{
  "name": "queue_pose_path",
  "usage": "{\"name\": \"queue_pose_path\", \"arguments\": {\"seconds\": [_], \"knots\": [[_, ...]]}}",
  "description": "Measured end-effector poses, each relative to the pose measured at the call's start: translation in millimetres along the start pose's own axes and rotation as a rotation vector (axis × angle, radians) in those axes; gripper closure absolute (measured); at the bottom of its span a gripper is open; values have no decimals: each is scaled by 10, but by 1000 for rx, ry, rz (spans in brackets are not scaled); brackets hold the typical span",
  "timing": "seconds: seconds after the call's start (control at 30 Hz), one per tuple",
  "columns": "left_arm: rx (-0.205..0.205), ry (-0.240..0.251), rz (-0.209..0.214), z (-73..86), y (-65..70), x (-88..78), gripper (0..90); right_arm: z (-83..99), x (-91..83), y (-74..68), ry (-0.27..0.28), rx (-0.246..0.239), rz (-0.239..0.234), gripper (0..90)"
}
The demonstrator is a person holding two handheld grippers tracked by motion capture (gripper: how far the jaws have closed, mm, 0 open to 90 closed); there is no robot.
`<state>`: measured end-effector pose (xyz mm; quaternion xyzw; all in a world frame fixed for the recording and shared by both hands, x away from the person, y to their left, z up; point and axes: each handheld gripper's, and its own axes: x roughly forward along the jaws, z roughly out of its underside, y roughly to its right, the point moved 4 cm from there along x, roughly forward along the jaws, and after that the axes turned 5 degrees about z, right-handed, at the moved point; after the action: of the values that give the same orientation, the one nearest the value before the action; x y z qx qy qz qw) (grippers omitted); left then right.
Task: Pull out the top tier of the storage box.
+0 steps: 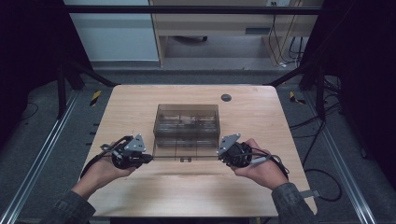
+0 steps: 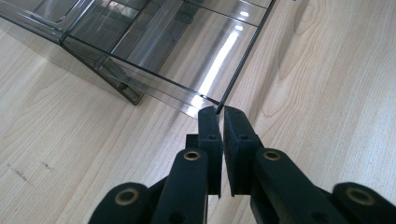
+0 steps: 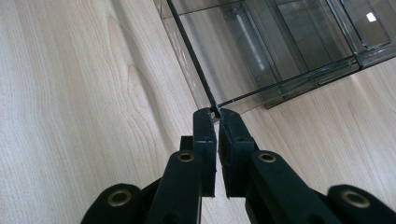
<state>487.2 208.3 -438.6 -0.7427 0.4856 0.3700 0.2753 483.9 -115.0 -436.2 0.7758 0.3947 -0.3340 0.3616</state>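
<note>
- A smoky transparent plastic organiser box [image 1: 187, 125] is sitting around the middle of the wooden tabletop [image 1: 140, 100], a little nearer the far edge than the near one
- Its hinged lid [image 1: 186, 148] is lying open toward the person, reaching out from the box body toward the near edge of the tabletop, with a small latch tab at the middle of its front rim
- The left gripper [image 1: 148, 157] is being held in the person's left hand [image 1: 105, 170] at the lid's near left corner
- In the left gripper view, the left gripper [image 2: 218, 112] is showing its two black jaws almost together, pinching the thin dark rim of the lid [image 2: 205, 70] right at that corner
- The right gripper [image 1: 220, 154] is resting in the person's right hand [image 1: 261, 168] at the lid's near right corner
- In the right gripper view, the right gripper [image 3: 215, 112] is closing its jaws on the lid's [image 3: 243, 60] edge at the corner, with only a sliver of gap between the pads
- Both forearms are coming in from the near edge, one on each side of the box
- A small round dark grommet [image 1: 226, 97] is sitting in the tabletop close to the far edge, right of the box and well apart from it
</note>
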Motion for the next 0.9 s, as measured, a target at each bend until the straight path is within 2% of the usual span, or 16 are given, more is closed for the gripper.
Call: {"name": "queue_pose_path", "arguments": {"seconds": [0.1, 0.13, 0.17, 0.9], "knots": [[-2, 0, 1, 5, 0, 3, 855, 1, 4, -7, 2, 1, 2, 858], [14, 7, -1, -2, -14, 10, 855, 3, 7, -11, 3, 1, -1, 858], [0, -2, 3, 6, -1, 6, 855, 6, 9, -12, 3, 0, -3, 858], [-1, 4, 11, 48, 2, 49, 852, 35, 41, -28, 1, 5, -13, 861]]}}
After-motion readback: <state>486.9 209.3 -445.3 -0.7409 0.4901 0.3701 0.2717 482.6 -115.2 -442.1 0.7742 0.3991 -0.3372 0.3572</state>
